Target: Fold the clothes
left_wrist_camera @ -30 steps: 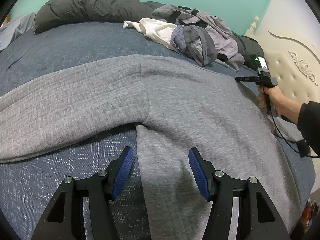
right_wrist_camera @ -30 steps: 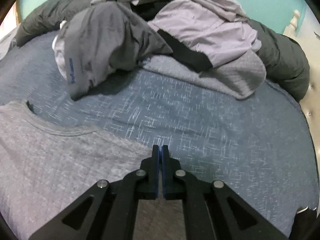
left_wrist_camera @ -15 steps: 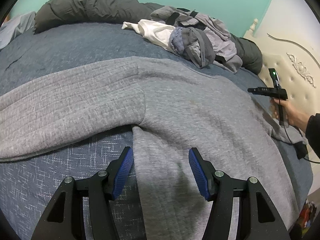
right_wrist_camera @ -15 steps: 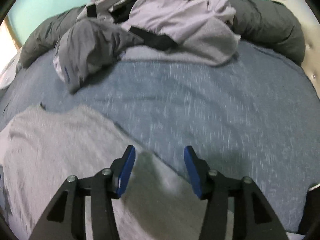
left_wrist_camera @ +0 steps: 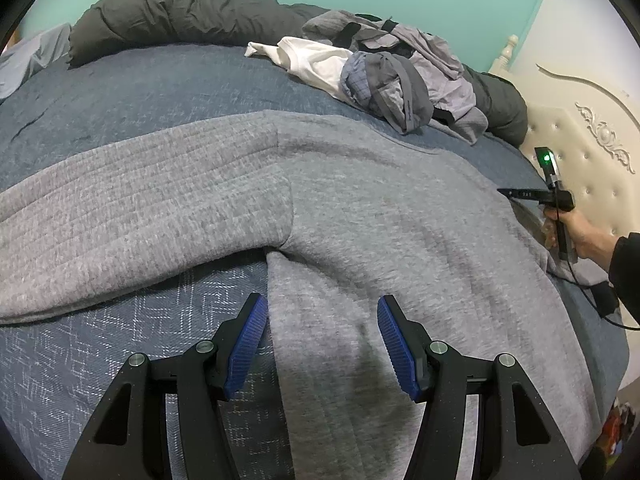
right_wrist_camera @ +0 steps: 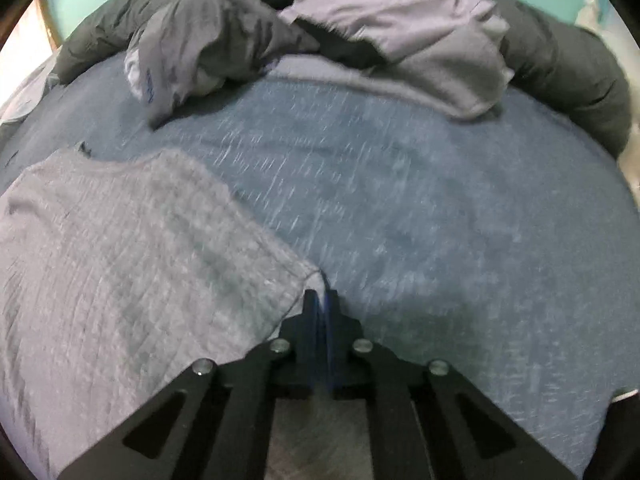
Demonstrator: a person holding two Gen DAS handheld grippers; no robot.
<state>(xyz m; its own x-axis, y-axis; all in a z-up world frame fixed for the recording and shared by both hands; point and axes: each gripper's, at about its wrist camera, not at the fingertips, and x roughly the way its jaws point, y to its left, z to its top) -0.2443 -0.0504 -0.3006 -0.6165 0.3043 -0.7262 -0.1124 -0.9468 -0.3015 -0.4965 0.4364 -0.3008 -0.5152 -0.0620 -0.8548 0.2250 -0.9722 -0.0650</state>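
R hand-held gripper (right_wrist_camera: 320, 300) pinching sweater (right_wrist_camera: 140, 260) corner

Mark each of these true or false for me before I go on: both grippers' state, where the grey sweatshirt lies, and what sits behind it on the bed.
1. The left gripper is open. True.
2. The right gripper is open. False: it is shut at the edge of the grey sweatshirt, apparently pinching it.
3. The sweatshirt lies spread flat on the blue bedcover. True.
4. The heap of clothes sits on top of the sweatshirt. False: it lies beyond it.
5. A white garment is in that heap. True.
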